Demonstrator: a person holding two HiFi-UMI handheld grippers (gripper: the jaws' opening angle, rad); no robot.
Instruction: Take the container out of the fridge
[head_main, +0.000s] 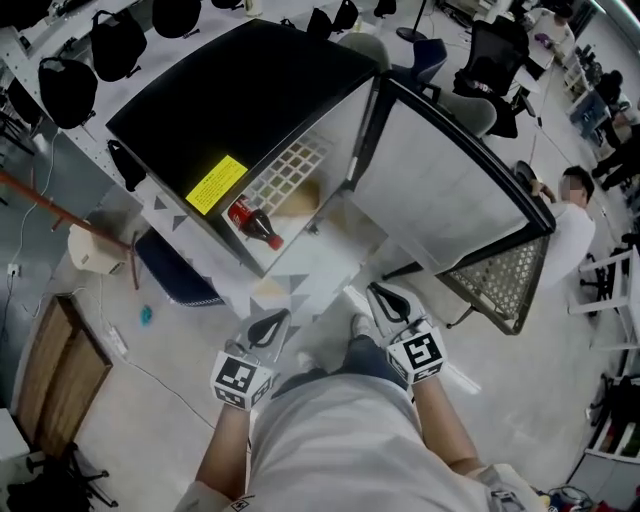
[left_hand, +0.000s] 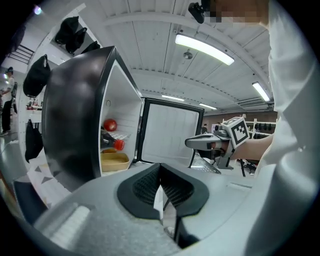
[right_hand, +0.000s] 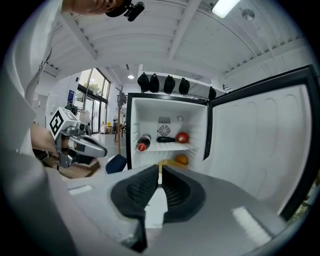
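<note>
Both claws are held close in front of the person's body. The left claw (head_main: 270, 325) and the right claw (head_main: 388, 302) each have their pads drawn together to barely a slit, with nothing between them. Neither has yet come near the fridge (head_main: 230, 100), which stands a step ahead with its door (head_main: 450, 190) swung fully open to the right.

The container (left_hand: 114, 161), a shallow tan tub, sits on the fridge's lower level near the front. It lies directly under the wire shelf (right_hand: 170, 146) on which a red-capped cola bottle (head_main: 255, 223) lies on its side. An orange fruit (right_hand: 181, 159) rests on the lower level beside the tub, and a red fruit (right_hand: 182, 137) sits further back on the shelf.

The step in hand looks like the reach. It would go best if one claw is spread wide before it enters the opening (opening it inside risks knocking the shelf or the bottle). The approach should probably come in low and level, under the shelf.

The near wall of the tub is the likely place to grip. One pad would go inside the rim and the other outside, closing firmly, since a thin wall may flex. I cannot tell what is in the tub, so it seems wise to keep it flat. Lifting it only slightly and drawing it straight back should clear the orange fruit.
</note>
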